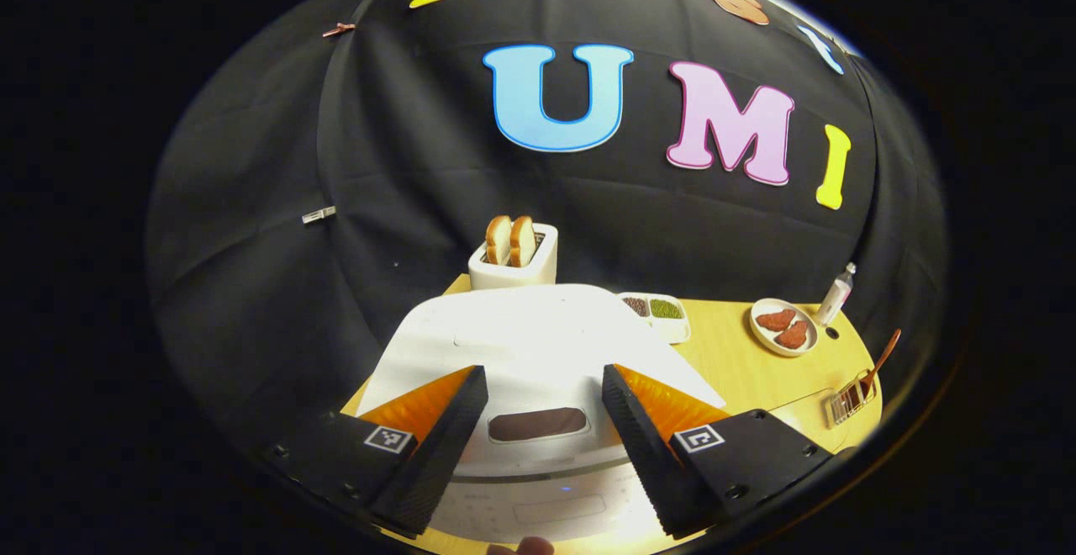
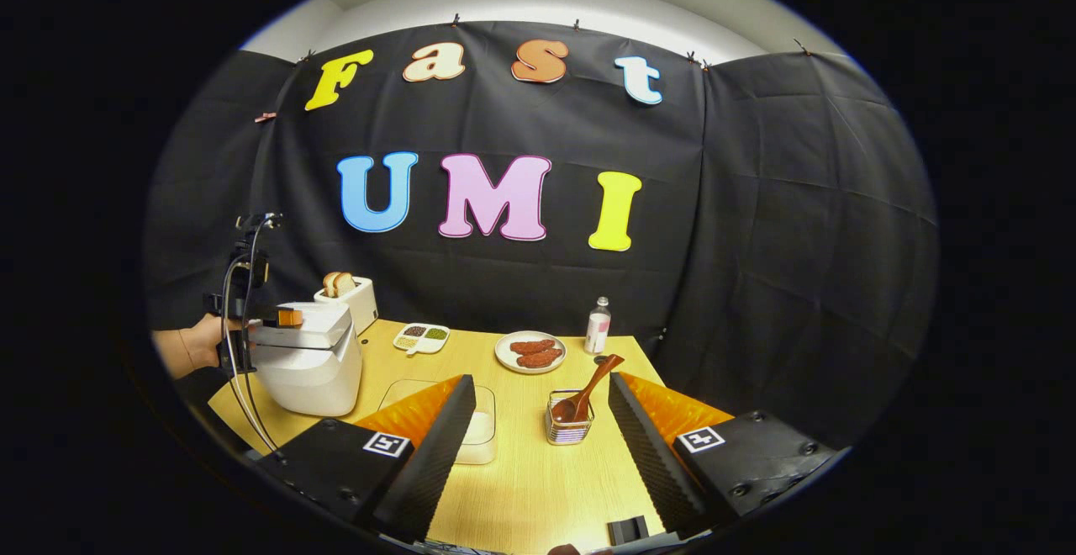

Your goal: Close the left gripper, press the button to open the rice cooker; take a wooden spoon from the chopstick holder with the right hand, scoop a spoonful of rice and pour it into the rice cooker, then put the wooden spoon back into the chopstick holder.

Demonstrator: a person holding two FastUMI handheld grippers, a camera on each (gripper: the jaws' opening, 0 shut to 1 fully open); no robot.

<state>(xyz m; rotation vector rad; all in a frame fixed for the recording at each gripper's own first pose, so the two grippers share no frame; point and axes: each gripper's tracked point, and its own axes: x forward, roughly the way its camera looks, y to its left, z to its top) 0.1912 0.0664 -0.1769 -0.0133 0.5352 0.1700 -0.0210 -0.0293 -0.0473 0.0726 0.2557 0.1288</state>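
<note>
rice cooker (image 1: 538, 345): lid down, your left gripper (image 1: 538, 446) over it, jaws wide. wooden spoon (image 2: 588, 391) in chopstick holder (image 2: 570, 429). your right gripper (image 2: 542, 454) wide, empty. all steps left.

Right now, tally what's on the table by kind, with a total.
Appliances: 2 (rice cooker, toaster)
Dishes with food: 2 (compartment tray, plate)
Clear containers: 1 (rice container)
Holders: 1 (chopstick holder)
Spoons: 1 (wooden spoon)
Bottles: 1 (bottle)
Total: 8
</note>
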